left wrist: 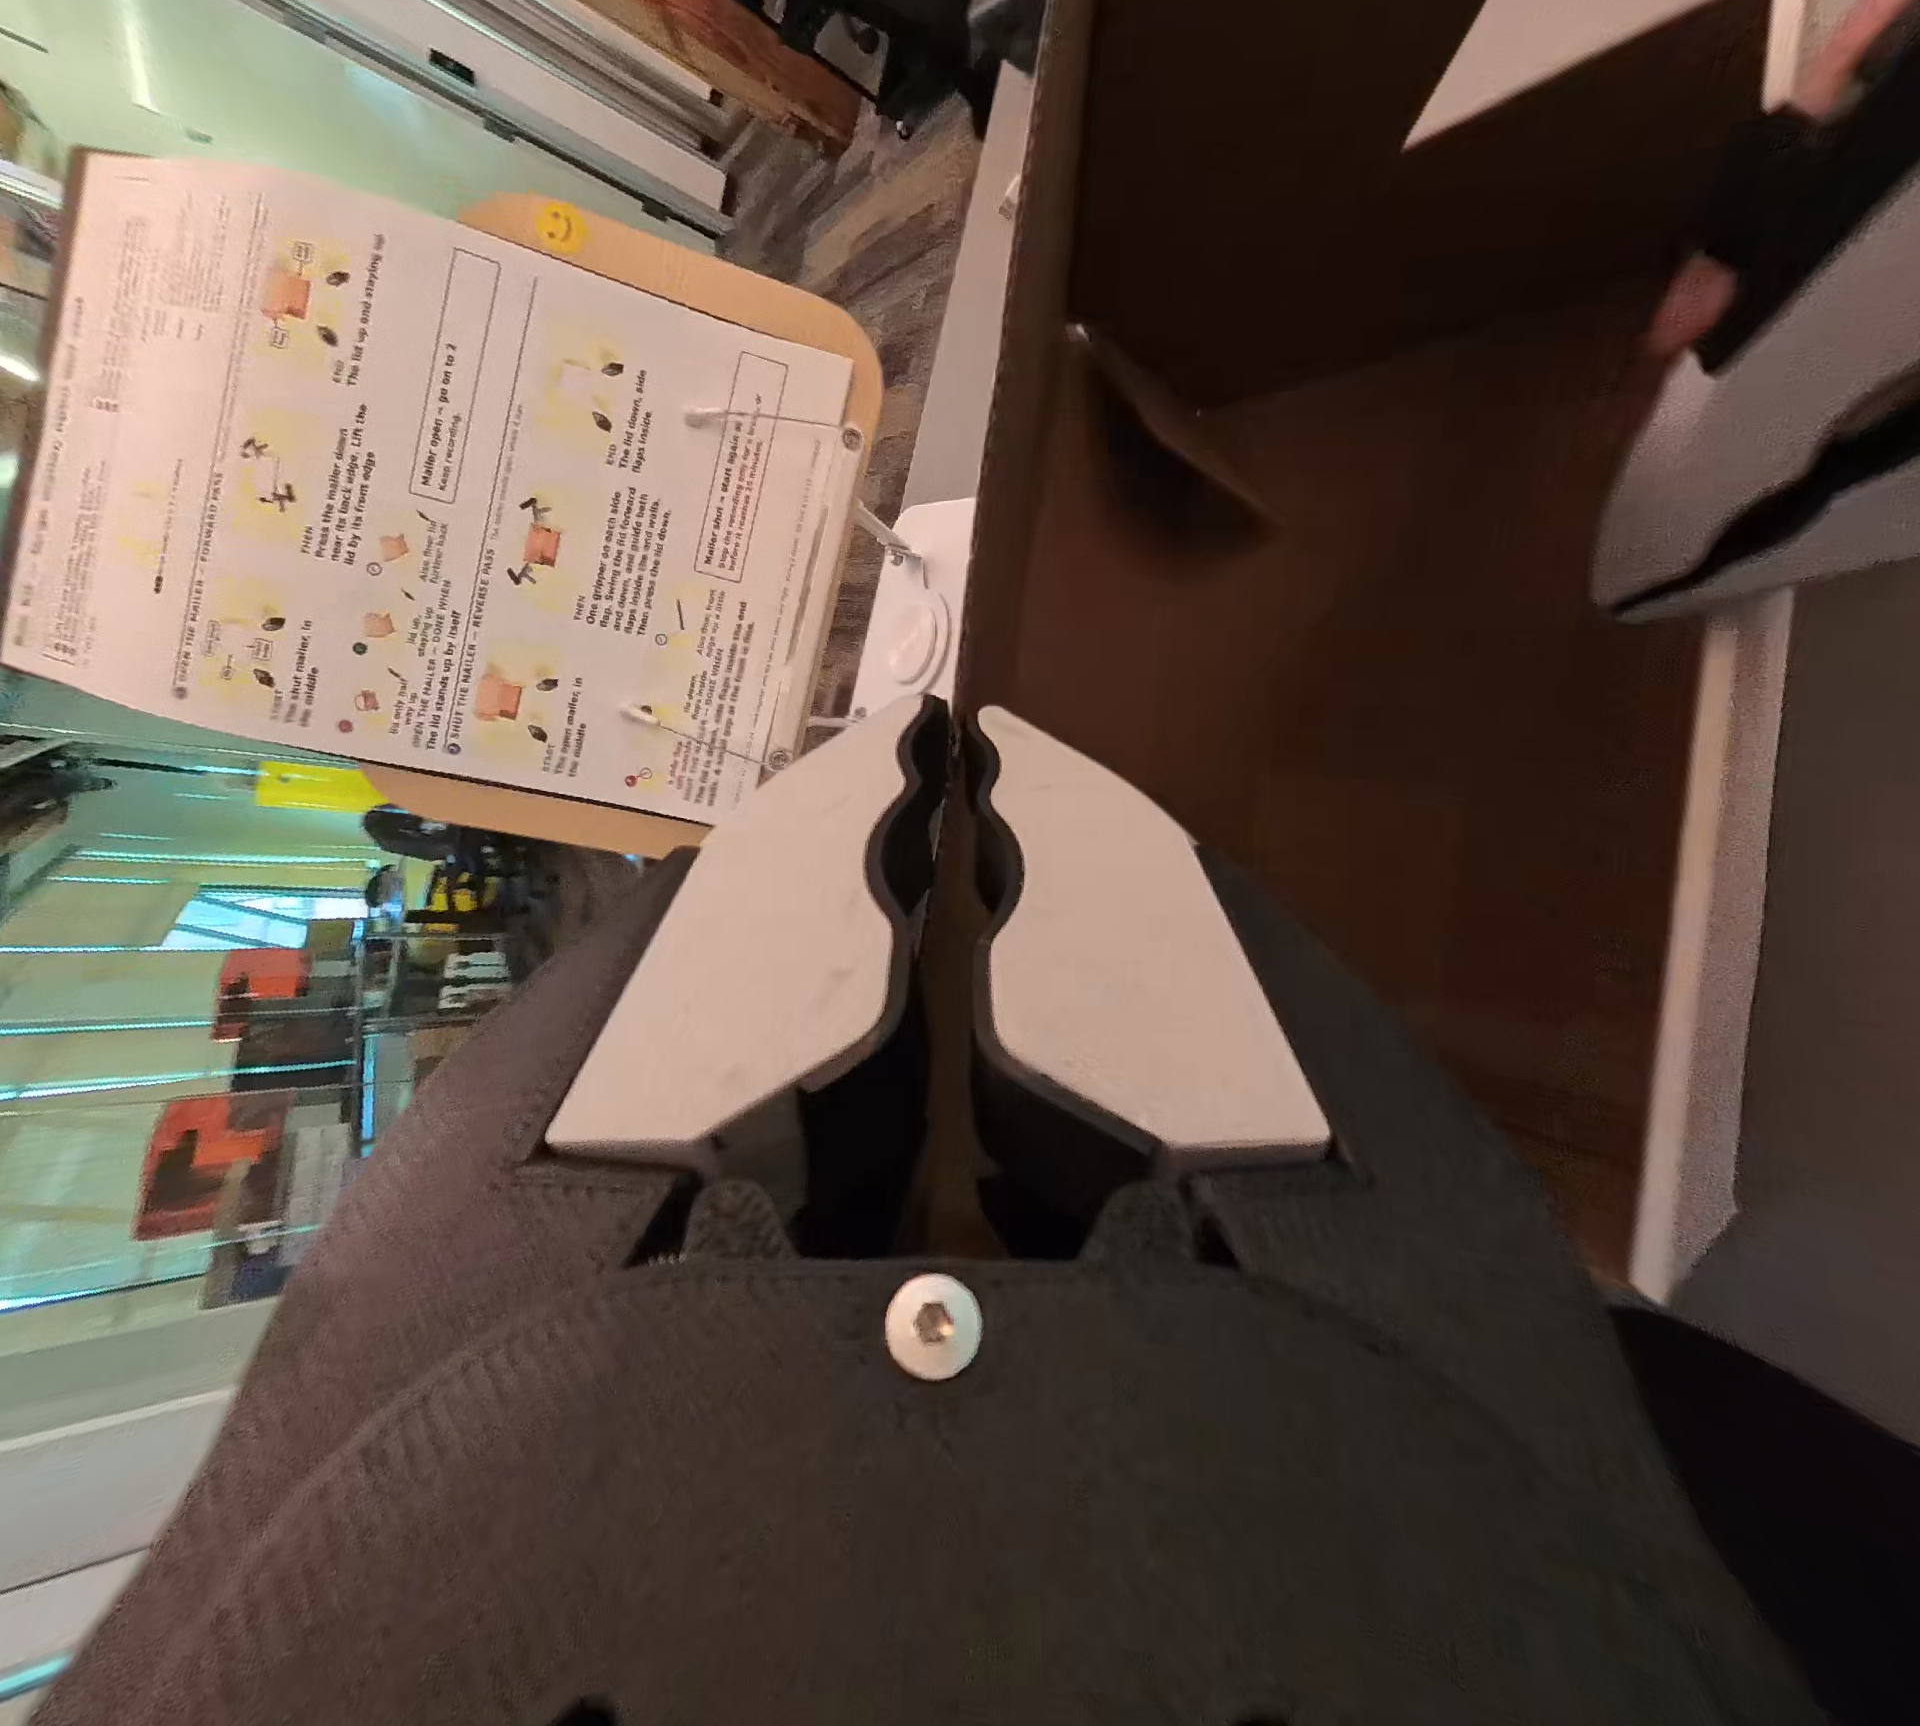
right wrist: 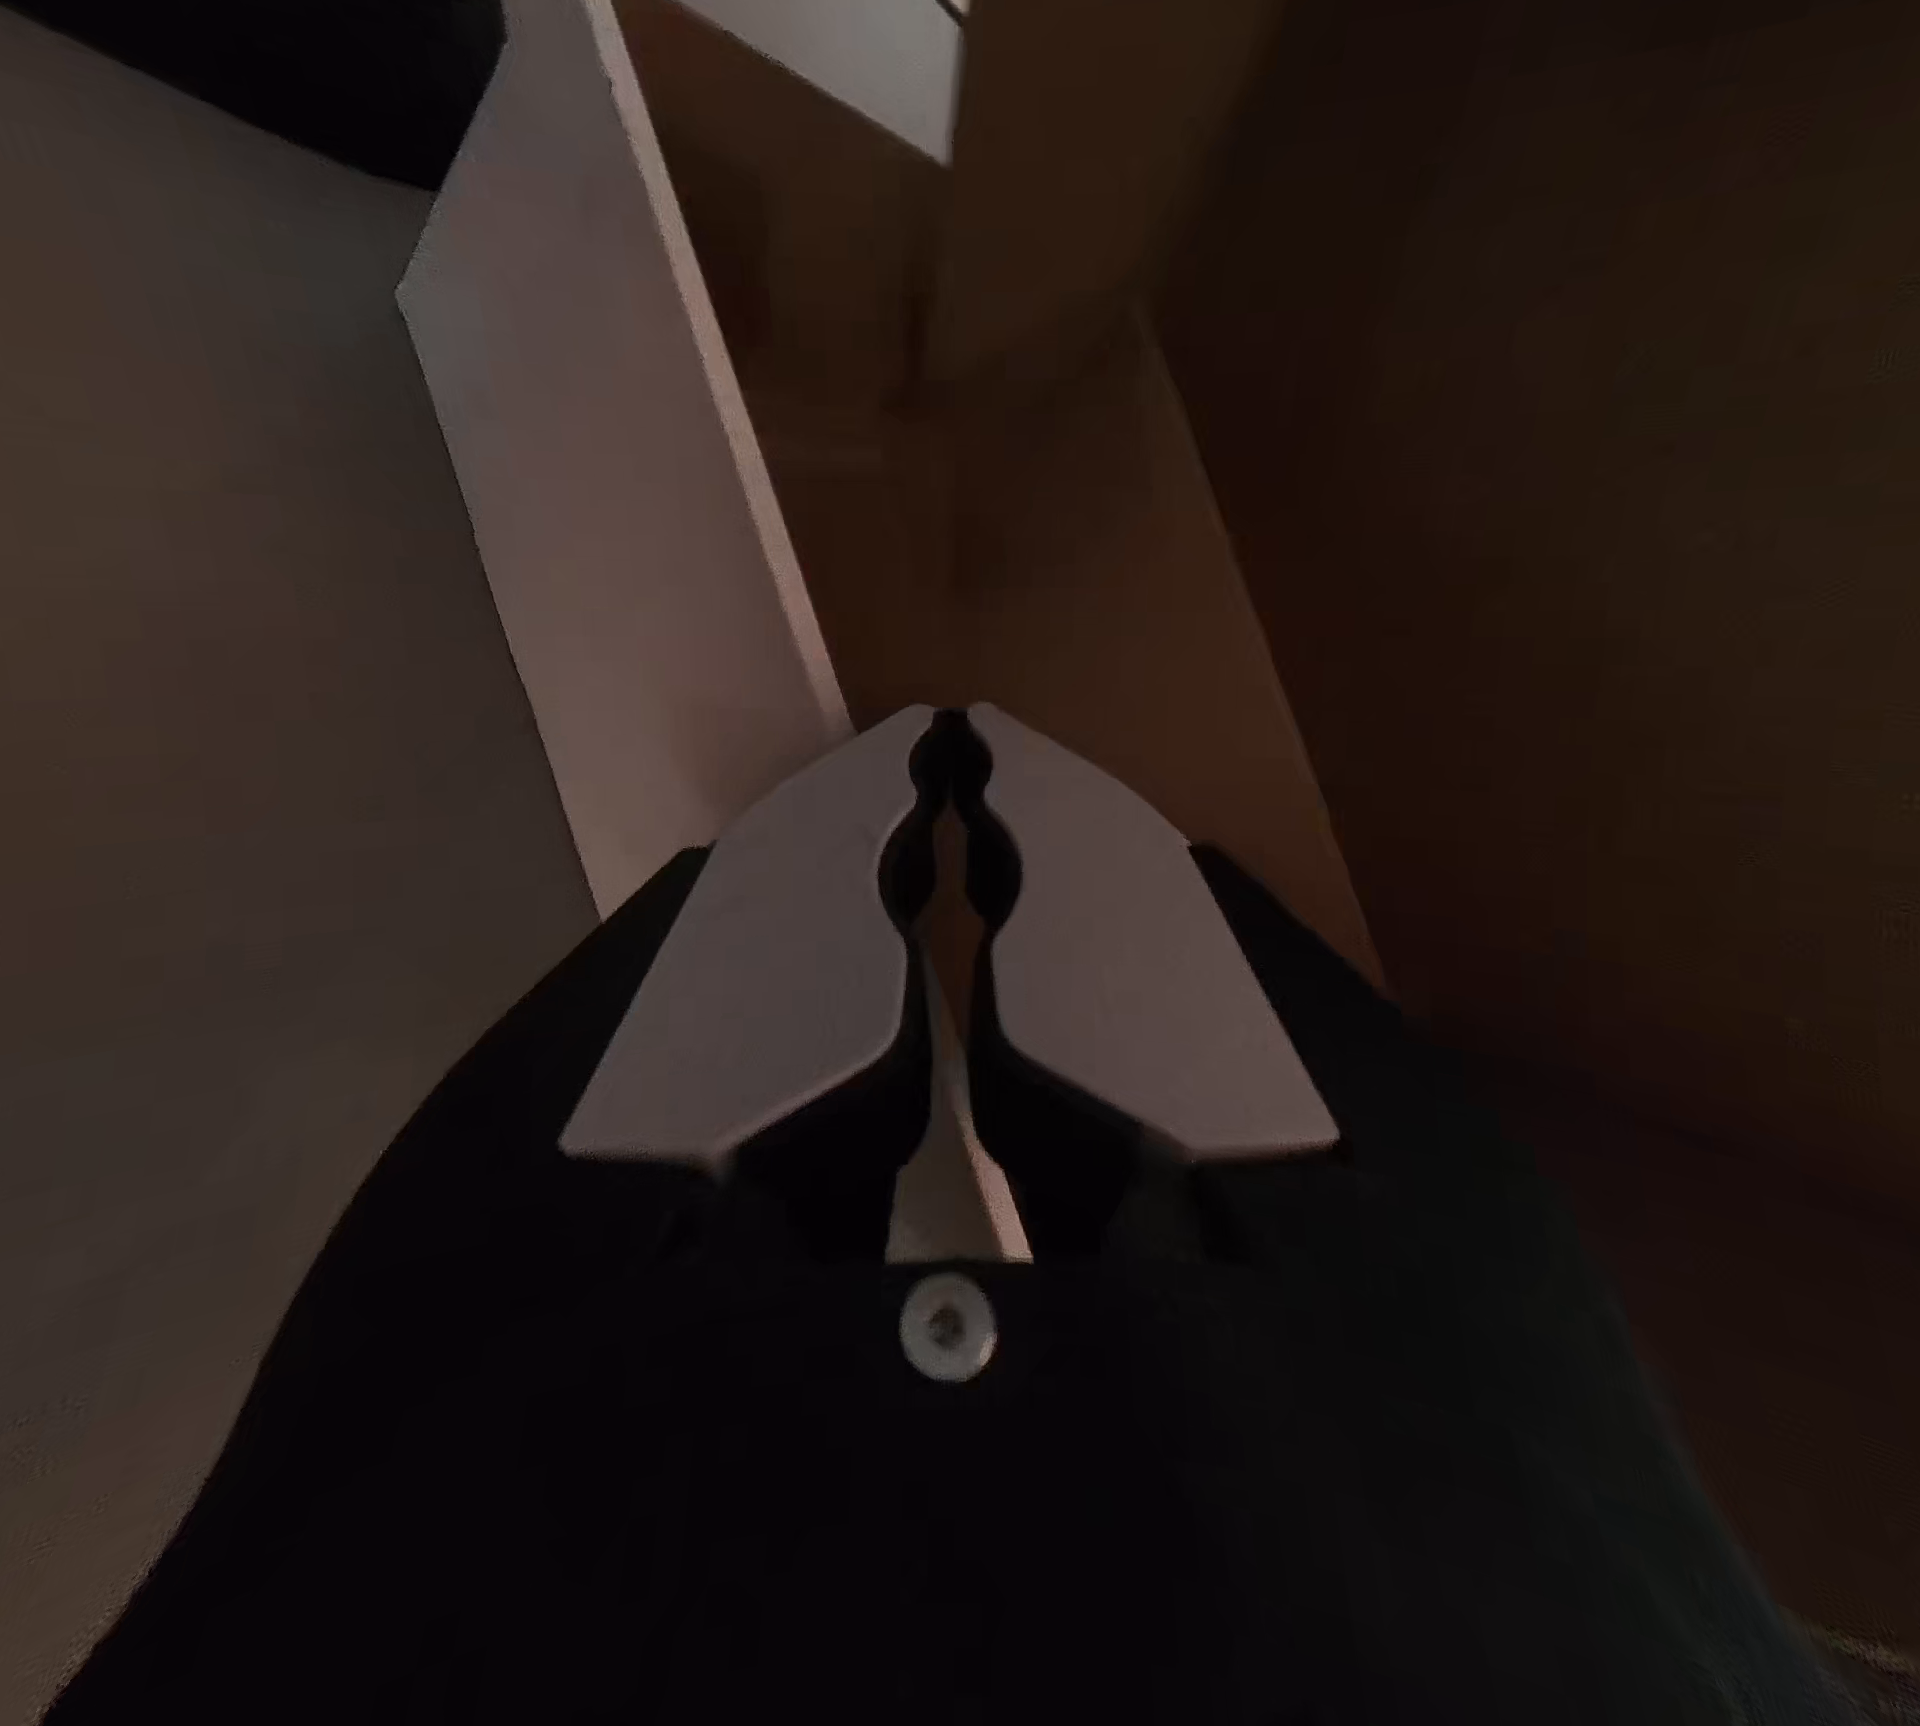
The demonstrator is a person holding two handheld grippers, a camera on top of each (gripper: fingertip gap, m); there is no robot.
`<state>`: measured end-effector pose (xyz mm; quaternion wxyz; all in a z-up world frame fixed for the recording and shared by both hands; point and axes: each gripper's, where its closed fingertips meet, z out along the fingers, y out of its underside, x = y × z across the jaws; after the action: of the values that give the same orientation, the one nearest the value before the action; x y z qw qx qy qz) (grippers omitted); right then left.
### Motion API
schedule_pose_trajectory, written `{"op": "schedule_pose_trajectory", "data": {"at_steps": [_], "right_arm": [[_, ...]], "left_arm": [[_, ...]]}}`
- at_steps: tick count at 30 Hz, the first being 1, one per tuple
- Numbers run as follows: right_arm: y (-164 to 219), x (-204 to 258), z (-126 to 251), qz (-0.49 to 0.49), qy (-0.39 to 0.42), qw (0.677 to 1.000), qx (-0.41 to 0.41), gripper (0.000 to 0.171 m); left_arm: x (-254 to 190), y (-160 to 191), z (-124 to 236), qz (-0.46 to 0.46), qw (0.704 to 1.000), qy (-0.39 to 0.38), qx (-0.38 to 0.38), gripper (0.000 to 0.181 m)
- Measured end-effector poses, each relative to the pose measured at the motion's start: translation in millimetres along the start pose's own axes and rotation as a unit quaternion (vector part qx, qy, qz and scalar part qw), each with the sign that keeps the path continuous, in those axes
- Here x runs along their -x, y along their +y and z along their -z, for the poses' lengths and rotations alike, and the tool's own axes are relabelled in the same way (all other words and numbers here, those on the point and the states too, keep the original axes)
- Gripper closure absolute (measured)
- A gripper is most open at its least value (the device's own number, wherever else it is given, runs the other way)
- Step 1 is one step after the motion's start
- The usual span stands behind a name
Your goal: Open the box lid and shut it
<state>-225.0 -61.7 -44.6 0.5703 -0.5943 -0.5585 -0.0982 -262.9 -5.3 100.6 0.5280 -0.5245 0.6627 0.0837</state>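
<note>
Both grippers clamped on cardboard box panels.

Left of the box (left wrist: pixel 1351 533) stands an instruction sheet (left wrist: pixel 416 481). The left gripper (left wrist: pixel 958 726) pinches the box's edge-on brown panel; the right gripper (right wrist: pixel 954 720) is closed on a thin flap (right wrist: pixel 1091 637).

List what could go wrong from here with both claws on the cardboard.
1. The left claw is clamped on a thin panel edge of the box; a sideways twist might crease or tear it.
2. The right claw also pinches a flap edge; if the two move unevenly, the lid may skew or a grip may slip.
3. The right wrist view is dark and blurred, so flap alignment is hard to check.
</note>
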Motion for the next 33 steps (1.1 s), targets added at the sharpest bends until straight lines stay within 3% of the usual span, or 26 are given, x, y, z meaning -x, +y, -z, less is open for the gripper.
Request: {"op": "schedule_pose_trajectory", "data": {"at_steps": [5,10,12,15,17,20,22,26,29,33], "right_arm": [[-5.1,10.3,7.7,-0.001,-0.041,0.999,-0.011,0.170],[-11.9,19.5,10.2,0.015,-0.061,0.998,-0.018,0.170],[-9.7,37.6,6.9,0.026,-0.108,0.994,-0.005,0.170],[3.0,32.7,-6.3,0.115,-0.046,0.991,0.044,0.170],[-5.6,25.4,-3.6,0.136,-0.010,0.991,0.008,0.170],[-27.4,6.0,15.8,0.053,0.006,0.996,-0.074,0.170],[-35.9,-33.1,44.4,-0.009,0.070,0.988,-0.136,0.160],[3.1,-139.6,124.2,-0.180,0.217,0.928,-0.244,0.145],[48.0,-177.5,140.0,-0.289,0.134,0.912,-0.259,0.129],[106.1,-203.3,119.8,-0.356,0.009,0.905,-0.232,0.111]], "left_arm": [[55.8,-11.5,-3.7,0.048,0.997,0.058,0.002,0.177],[85.0,2.1,-37.2,0.126,0.979,0.156,0.037,0.178],[89.2,12.3,-53.1,0.146,0.971,0.183,0.053,0.178],[91.3,9.7,-59.6,0.183,0.956,0.226,0.025,0.180],[92.5,10.1,-60.4,0.182,0.956,0.229,0.016,0.180],[91.2,11.3,-59.9,0.164,0.960,0.227,0.015,0.180],[89.4,10.8,-57.5,0.151,0.960,0.234,0.014,0.180],[88.2,12.1,-51.7,0.116,0.962,0.247,0.016,0.180],[90.8,13.3,-49.6,0.097,0.959,0.265,0.014,0.180],[93.6,5.9,-52.8,0.100,0.946,0.307,-0.021,0.180]]}}
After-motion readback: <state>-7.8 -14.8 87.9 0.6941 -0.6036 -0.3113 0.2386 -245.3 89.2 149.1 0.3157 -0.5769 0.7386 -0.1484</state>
